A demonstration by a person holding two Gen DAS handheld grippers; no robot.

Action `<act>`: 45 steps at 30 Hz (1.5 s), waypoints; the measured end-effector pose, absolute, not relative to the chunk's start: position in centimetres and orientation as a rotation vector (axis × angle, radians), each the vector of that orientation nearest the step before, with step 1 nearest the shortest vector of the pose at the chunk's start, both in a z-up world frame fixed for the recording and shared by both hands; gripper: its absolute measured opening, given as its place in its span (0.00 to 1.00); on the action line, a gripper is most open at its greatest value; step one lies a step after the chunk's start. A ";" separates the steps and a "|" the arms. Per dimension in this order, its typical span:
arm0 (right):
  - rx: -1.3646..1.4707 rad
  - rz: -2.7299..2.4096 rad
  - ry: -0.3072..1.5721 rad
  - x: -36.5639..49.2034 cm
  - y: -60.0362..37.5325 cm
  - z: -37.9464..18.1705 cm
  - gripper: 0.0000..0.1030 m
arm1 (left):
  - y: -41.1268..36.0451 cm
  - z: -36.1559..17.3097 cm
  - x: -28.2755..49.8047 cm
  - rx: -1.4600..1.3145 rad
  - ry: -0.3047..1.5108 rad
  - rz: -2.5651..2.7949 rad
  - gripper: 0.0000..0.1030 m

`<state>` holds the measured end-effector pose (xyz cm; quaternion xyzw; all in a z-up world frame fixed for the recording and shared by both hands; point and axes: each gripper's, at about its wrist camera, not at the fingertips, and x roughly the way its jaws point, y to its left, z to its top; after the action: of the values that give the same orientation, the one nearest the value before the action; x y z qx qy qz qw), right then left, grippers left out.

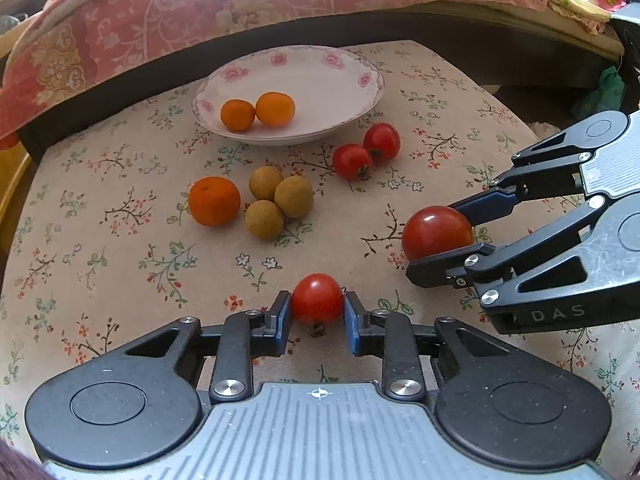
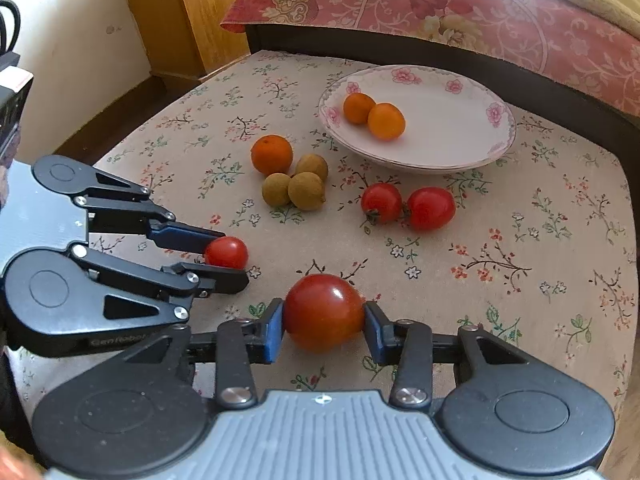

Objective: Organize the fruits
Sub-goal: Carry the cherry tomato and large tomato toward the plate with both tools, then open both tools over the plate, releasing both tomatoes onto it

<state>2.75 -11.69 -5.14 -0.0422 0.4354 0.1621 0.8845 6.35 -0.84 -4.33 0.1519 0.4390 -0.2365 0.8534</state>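
Observation:
My left gripper is shut on a small red tomato low over the floral cloth; it also shows in the right wrist view. My right gripper is shut on a larger red tomato, seen too in the left wrist view. A white flowered plate at the back holds two small oranges. On the cloth lie a loose orange, three brown longans and two more tomatoes.
The floral cloth covers a small table. A dark bed frame with a pink floral quilt runs along the far edge. A wooden cabinet stands at the back left.

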 end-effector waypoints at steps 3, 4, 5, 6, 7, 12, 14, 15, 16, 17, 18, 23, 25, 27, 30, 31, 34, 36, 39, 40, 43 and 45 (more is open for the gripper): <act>-0.090 0.323 0.904 2.8 -11.8 -5.0 0.43 | -1.0 -4.0 6.5 0.309 0.914 -0.497 0.34; -0.088 0.319 0.900 2.9 -11.8 -4.9 0.43 | -1.1 -3.8 6.6 0.308 0.908 -0.497 0.34; -0.084 0.318 0.895 2.9 -11.9 -4.7 0.43 | -1.3 -3.6 6.7 0.306 0.900 -0.497 0.34; -0.080 0.318 0.889 3.0 -11.9 -4.6 0.43 | -1.4 -3.3 6.8 0.304 0.893 -0.495 0.34; -0.078 0.312 0.881 3.0 -11.9 -4.3 0.43 | -1.5 -3.1 7.0 0.304 0.884 -0.490 0.34; -0.073 0.292 0.854 3.5 -12.3 -3.5 0.43 | -1.8 -2.1 7.9 0.279 0.860 -0.479 0.34; -0.073 0.292 0.847 3.7 -12.3 -3.2 0.43 | -1.9 -1.8 8.1 0.270 0.849 -0.475 0.33; -0.075 0.290 0.845 3.8 -12.2 -3.2 0.43 | -1.9 -1.6 8.3 0.271 0.840 -0.471 0.33; -0.080 0.286 0.839 3.9 -12.2 -3.0 0.43 | -2.0 -1.4 8.4 0.272 0.835 -0.468 0.33; -0.079 0.281 0.834 4.0 -12.2 -2.9 0.43 | -2.0 -1.3 8.6 0.269 0.829 -0.465 0.33; -0.077 0.277 0.829 4.2 -12.2 -2.7 0.43 | -2.0 -1.1 8.8 0.264 0.826 -0.461 0.33; -0.079 0.261 0.810 4.9 -12.4 -2.2 0.43 | -2.1 -0.6 9.6 0.261 0.806 -0.452 0.33; -0.077 0.252 0.804 5.2 -12.6 -2.0 0.43 | -2.2 -0.5 10.1 0.257 0.801 -0.449 0.33; -0.076 0.236 0.796 5.7 -12.8 -1.9 0.43 | -2.4 -0.3 10.8 0.250 0.796 -0.442 0.33; -0.071 0.213 0.777 6.8 -13.3 -1.5 0.43 | -2.6 -0.1 12.1 0.226 0.790 -0.431 0.33; -0.065 0.206 0.771 7.1 -13.5 -1.4 0.43 | -2.6 0.0 12.5 0.218 0.787 -0.426 0.33; -0.050 0.185 0.754 8.6 -14.0 -1.0 0.43 | -2.7 0.3 13.9 0.209 0.778 -0.407 0.33; -0.043 0.174 0.745 9.4 -14.2 -0.9 0.43 | -2.9 0.3 14.7 0.206 0.774 -0.398 0.33; -0.032 0.158 0.739 10.5 -14.6 -0.9 0.43 | -3.3 0.1 15.8 0.204 0.775 -0.393 0.33; -0.030 0.152 0.737 10.8 -14.7 -1.0 0.43 | -3.4 0.0 16.1 0.204 0.776 -0.392 0.33; -0.034 0.133 0.735 11.5 -15.0 -1.2 0.43 | -3.8 -0.2 16.9 0.205 0.778 -0.388 0.33; -0.030 0.125 0.732 12.0 -15.4 -1.3 0.43 | -4.1 -0.2 17.5 0.201 0.778 -0.387 0.33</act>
<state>11.96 -15.39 -1.29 -0.0146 0.3578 0.0609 0.9317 17.47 -4.10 -0.18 0.0974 0.3763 -0.1872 0.9022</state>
